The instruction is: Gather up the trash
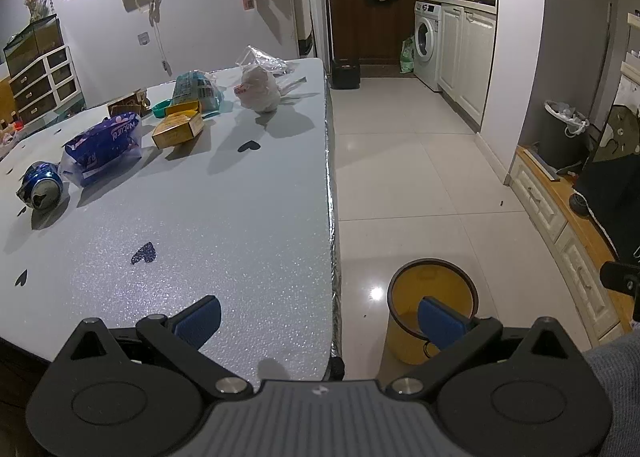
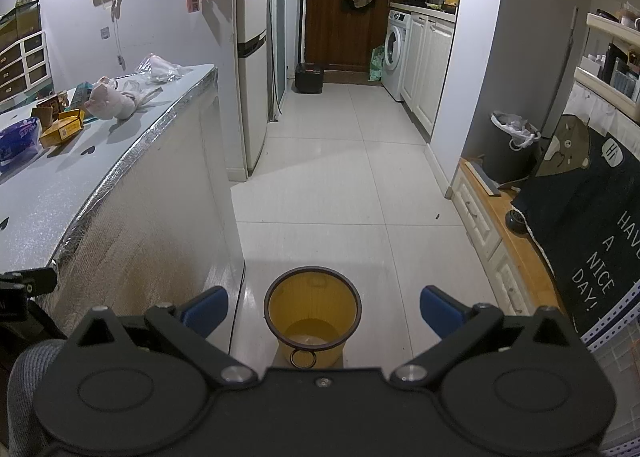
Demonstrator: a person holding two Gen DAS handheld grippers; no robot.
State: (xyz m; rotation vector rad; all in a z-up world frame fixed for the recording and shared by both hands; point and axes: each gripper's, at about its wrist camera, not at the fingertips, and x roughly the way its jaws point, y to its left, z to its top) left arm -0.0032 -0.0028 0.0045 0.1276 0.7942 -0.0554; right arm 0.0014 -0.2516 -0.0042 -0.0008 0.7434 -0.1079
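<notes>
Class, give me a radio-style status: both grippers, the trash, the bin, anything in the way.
Left gripper open, empty, over table edge. Right gripper open, empty, above yellow bin on floor. Can, blue packet, yellow box on table. Nothing blocking.

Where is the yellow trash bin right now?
The yellow trash bin stands on the floor beside the table's foil-edged right side, centred below the right hand-held gripper.
</notes>
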